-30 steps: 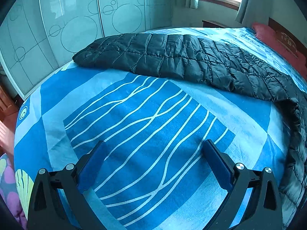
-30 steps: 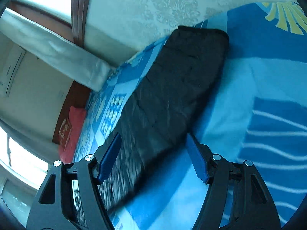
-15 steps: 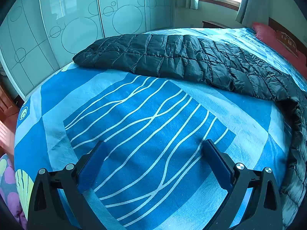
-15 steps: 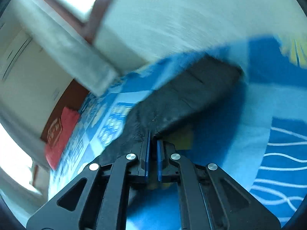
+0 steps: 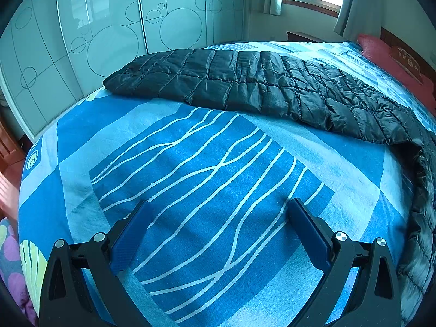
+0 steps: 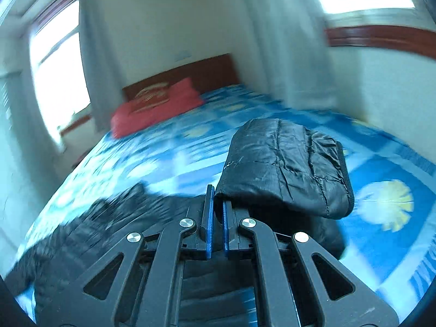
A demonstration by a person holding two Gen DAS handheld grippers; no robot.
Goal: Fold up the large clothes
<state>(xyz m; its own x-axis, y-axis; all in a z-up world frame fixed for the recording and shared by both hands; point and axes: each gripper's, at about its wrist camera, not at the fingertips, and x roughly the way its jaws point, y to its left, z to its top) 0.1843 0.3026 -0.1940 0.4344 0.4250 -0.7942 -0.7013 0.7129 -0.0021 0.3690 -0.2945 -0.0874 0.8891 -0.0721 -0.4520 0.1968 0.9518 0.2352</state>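
A long black quilted down jacket [image 5: 259, 87] lies stretched across the far side of the blue patterned bed [image 5: 169, 163], its right end curling down the bed's right edge. My left gripper [image 5: 218, 218] hovers open over the bare sheet, well short of the jacket, with nothing between its blue pads. In the right wrist view my right gripper [image 6: 215, 199] is shut on an end of the jacket [image 6: 286, 163], which is lifted and drapes over to the right of the fingers. The rest of the jacket trails blurred at lower left.
Sliding wardrobe doors [image 5: 109, 32] with circle patterns stand behind the bed on the left. A red pillow [image 6: 155, 109] lies by the wooden headboard [image 6: 190, 70]. Curtained windows [image 6: 57, 76] are on the far walls. A flowered cloth [image 5: 11, 259] shows at the lower left edge.
My right gripper closed on the jacket's end, then lifted and rolled with it, swinging to face the headboard. The left gripper has stayed where it was, open.
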